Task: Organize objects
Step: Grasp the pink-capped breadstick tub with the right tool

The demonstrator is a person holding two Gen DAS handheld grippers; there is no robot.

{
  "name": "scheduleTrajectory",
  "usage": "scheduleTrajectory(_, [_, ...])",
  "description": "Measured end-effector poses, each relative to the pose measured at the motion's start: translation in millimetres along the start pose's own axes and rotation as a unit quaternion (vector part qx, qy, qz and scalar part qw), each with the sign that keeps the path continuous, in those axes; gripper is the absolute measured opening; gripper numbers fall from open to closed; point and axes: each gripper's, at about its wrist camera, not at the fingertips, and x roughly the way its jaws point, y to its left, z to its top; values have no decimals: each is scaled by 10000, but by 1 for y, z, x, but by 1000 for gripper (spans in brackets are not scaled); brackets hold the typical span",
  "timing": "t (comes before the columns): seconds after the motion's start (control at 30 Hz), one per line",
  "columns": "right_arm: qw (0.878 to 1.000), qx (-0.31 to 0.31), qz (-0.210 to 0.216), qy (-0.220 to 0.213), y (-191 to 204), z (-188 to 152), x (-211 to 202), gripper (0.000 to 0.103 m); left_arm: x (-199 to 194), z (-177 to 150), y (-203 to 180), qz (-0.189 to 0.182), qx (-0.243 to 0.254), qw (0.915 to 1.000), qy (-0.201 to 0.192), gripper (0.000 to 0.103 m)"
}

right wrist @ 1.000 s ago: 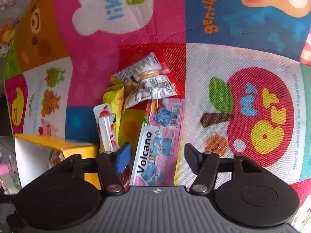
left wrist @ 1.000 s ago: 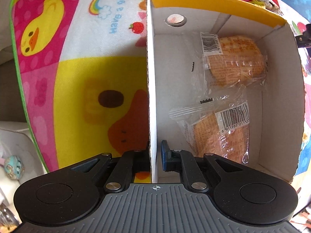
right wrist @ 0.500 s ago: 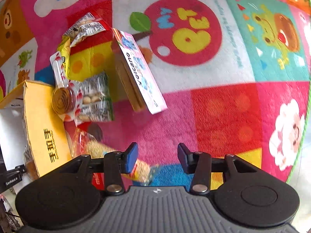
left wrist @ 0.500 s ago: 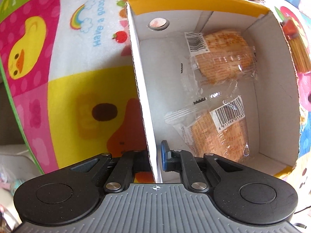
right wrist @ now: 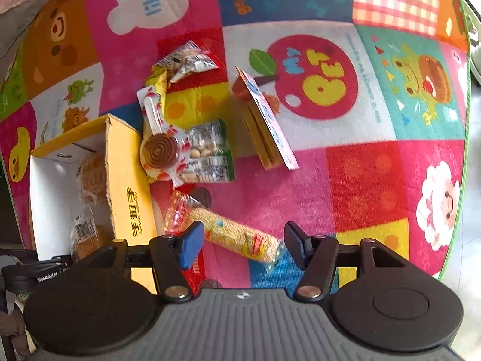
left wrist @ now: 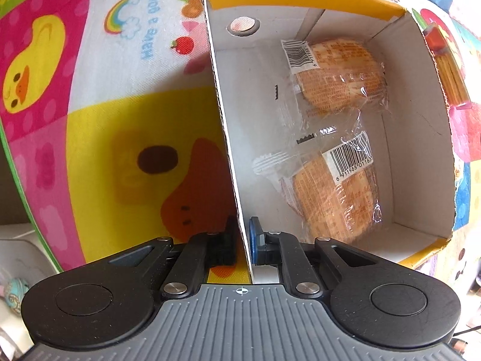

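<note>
Bright cartoon patches cover the play mat [right wrist: 354,180] that carries everything: ducks at the left of the left wrist view, an apple and a sheep at the centre and right of the right wrist view.

A yellow cardboard box [left wrist: 421,126] with a white inside fills the centre and right of the left wrist view; two wrapped pastries [left wrist: 336,69] are seen in it, one in the upper part, one lower, barcodes up. The same box [right wrist: 126,180] is seen at the left of the right wrist view.

Just beside its yellow wall a cluster of snacks is piled at centre left: a spiral lollipop [right wrist: 159,150], a clear nut packet [right wrist: 210,153] under its edge, a yellow pouch [right wrist: 192,105] and small sachets [right wrist: 186,60] above. A pink flat snack box [right wrist: 264,123] lies apart to the right, leaning on its side.

The left gripper [left wrist: 242,240] is closed on the box's left wall, one finger outside and the blue-padded one inside, the wall pinched between them.

The right gripper [right wrist: 243,243] is spread wide and holds nothing. Between and beyond its fingers a long grain-bar packet [right wrist: 231,231] lies on the mat, its long axis running from upper left to lower right, skewed to the fingers' line. Contact with either pad cannot be told.
</note>
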Motion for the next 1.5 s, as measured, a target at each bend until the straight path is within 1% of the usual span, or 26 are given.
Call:
scheduleTrajectory(0.1, [9998,-158,108,-95,12,32,-4,60,-3,-4,6,-42,-274,9996,-32,10])
scheduleTrajectory(0.17, [9994,-237,209,-173,19,54,-5,63,-5,-3,12,-21,-407,9992,-57,10])
scheduleTrajectory(0.2, [9990,-304,247,-219,23,66,-4,67,-7,-5,14,-5,-449,9990,-61,10])
scheduleTrajectory(0.27, [9975,-587,275,-272,34,86,2,69,-7,-6,14,23,-529,9986,-67,10])
scheduleTrajectory(0.33, [9955,-862,353,-201,46,103,13,69,-7,-8,14,59,-646,9979,-49,10])
scheduleTrajectory(0.43, [9917,-1086,677,-94,67,123,38,68,-7,-14,17,135,-904,9958,-4,10])
scheduleTrajectory(0.53, [9894,-1265,703,-60,86,137,65,64,-6,-20,19,147,-1114,9937,28,10])
scheduleTrajectory(0.6, [9883,-1353,697,76,93,143,80,63,-5,-21,18,110,-1197,9927,38,10])
scheduleTrajectory(0.63, [9879,-1409,637,135,94,144,86,62,-4,-21,17,158,-1182,9929,39,10])
scheduleTrajectory(0.7, [9874,-1494,498,177,89,142,90,62,-3,-21,15,246,-1128,9933,53,10])
scheduleTrajectory(0.8, [9868,-1513,550,156,65,133,82,62,-1,-18,10,281,-1075,9938,90,10])
scheduleTrajectory(0.9, [9826,-1829,323,-61,41,119,66,60,0,-15,10,259,-901,9955,150,10])
scheduleTrajectory(1.0, [9789,-2014,228,-276,17,104,51,60,0,-10,8,289,-643,9973,226,10])
scheduleTrajectory(1.1, [9832,-1784,57,-371,-8,84,43,62,-1,2,-3,331,-343,9984,309,11])
scheduleTrajectory(1.17, [9886,-1465,-81,-339,-23,70,43,62,3,8,-10,305,-216,9988,320,11])
scheduleTrajectory(1.2, [9917,-1235,-83,-344,-30,62,43,62,3,9,-10,284,-165,9990,318,11])
scheduleTrajectory(1.27, [9967,-697,56,-414,-45,46,39,62,10,9,-16,266,-15,9992,293,11])
scheduleTrajectory(1.33, [9980,-319,179,-512,-53,29,35,62,6,5,-21,258,187,9992,244,10])
scheduleTrajectory(1.43, [9966,-269,3,-774,-53,16,29,62,1,4,-23,191,396,9988,199,10])
scheduleTrajectory(1.5, [9953,-323,-132,-903,-51,19,29,62,-3,5,-23,144,444,9988,121,10])
